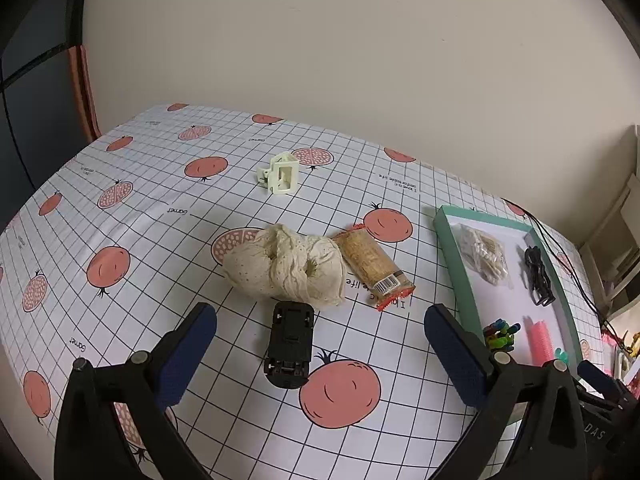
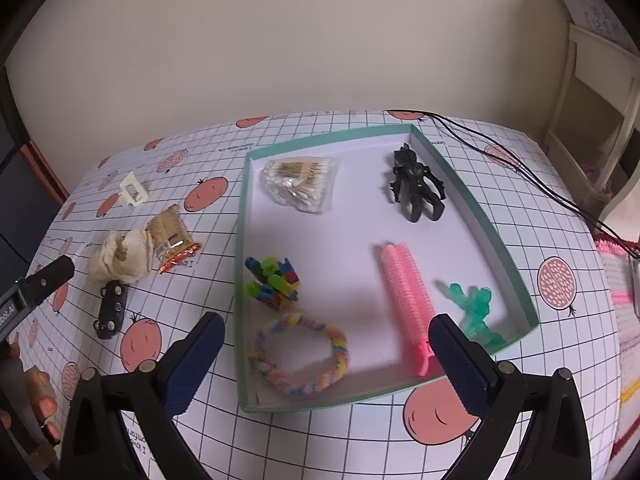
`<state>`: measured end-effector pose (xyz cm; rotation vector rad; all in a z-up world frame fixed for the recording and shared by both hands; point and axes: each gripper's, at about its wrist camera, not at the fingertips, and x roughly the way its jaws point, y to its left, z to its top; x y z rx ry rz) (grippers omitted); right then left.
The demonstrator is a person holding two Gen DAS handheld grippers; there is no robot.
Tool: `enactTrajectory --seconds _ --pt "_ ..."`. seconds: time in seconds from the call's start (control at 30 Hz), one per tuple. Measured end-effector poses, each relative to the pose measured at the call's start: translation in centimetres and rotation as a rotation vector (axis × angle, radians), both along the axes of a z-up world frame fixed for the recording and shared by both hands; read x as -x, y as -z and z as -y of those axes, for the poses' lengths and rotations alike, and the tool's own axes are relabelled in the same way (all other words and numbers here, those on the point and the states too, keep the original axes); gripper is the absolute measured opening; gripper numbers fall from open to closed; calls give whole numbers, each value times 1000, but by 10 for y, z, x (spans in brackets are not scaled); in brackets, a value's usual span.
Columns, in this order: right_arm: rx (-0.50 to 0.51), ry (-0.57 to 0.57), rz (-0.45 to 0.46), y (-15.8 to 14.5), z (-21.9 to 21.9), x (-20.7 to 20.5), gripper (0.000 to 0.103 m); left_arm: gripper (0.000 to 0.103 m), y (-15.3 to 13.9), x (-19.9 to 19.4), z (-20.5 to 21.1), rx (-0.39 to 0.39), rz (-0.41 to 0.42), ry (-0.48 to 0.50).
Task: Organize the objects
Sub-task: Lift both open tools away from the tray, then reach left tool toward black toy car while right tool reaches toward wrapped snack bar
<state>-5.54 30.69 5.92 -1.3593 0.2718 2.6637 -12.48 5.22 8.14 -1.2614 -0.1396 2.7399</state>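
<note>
Four loose items wait; your wide-open left claw (image 1: 320,344) frames the small black toy car (image 1: 290,344), but the crumpled cream cloth (image 1: 284,266) touching it may snag. Right claw (image 2: 326,354) gapes, empty.

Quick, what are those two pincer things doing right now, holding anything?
Left hand-held gripper: open, holding nothing.
Right hand-held gripper: open, holding nothing.

In the right wrist view the pink hair roller (image 2: 406,300), the green clip (image 2: 474,312) and the rainbow scrunchie (image 2: 300,354) are smeared by blur. A person's hand (image 2: 38,404) is cut off by the left edge. From the left wrist view, the box (image 1: 454,264) runs out behind the hand-held gripper's right finger (image 1: 460,360), and the print on the snack bar (image 1: 372,268) is too small to read.
</note>
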Motion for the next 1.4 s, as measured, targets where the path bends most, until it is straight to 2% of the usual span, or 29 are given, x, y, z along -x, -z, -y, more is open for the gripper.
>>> enactTrajectory --seconds 0.43,0.63,1.23,1.4 --pt "-29 -45 -10 -1 24 7 103 103 8 4 18 -56 51 -36" --pt "-25 -67 -11 -1 37 10 103 103 9 6 30 -91 50 -67" --pt "5 -162 -26 5 93 27 103 103 20 16 68 -103 88 -127" --pt "4 -170 -30 8 104 33 103 103 28 21 80 -107 126 -133"
